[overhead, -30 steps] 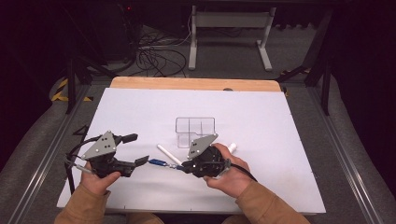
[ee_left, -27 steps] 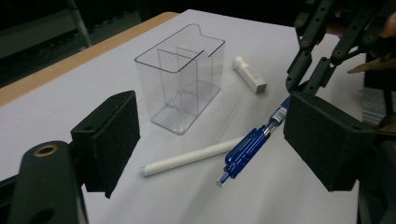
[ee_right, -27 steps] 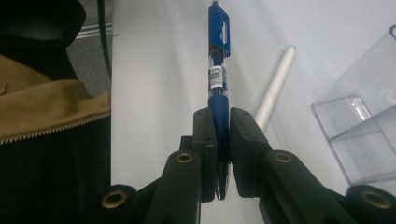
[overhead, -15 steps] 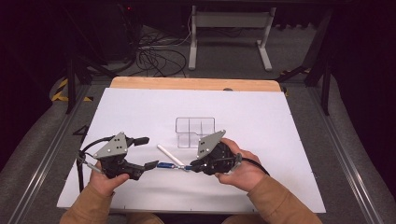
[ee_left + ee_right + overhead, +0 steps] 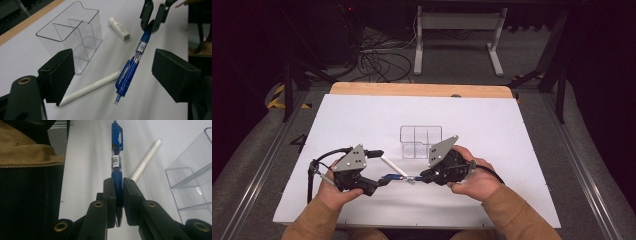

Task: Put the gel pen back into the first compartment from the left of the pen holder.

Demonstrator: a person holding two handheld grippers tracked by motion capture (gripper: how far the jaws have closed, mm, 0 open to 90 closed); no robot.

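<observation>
Near the front edge of the white tabletop (image 5: 512, 125), the right gripper (image 5: 421, 178) is clamped tight on a blue pen (image 5: 130, 71), holding it above the surface. The left gripper (image 5: 382, 167) has its jaws spread wide on either side of the pen's free end, not touching it. A white stick (image 5: 92, 87) lies just behind, and a clear organizer (image 5: 420, 141) sits mid-table.

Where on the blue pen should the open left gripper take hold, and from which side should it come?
Probably the clip end of the blue pen, the free end. The right gripper already clamps the tip end. The left gripper should come end-on, so its open jaws straddle the barrel.
</observation>
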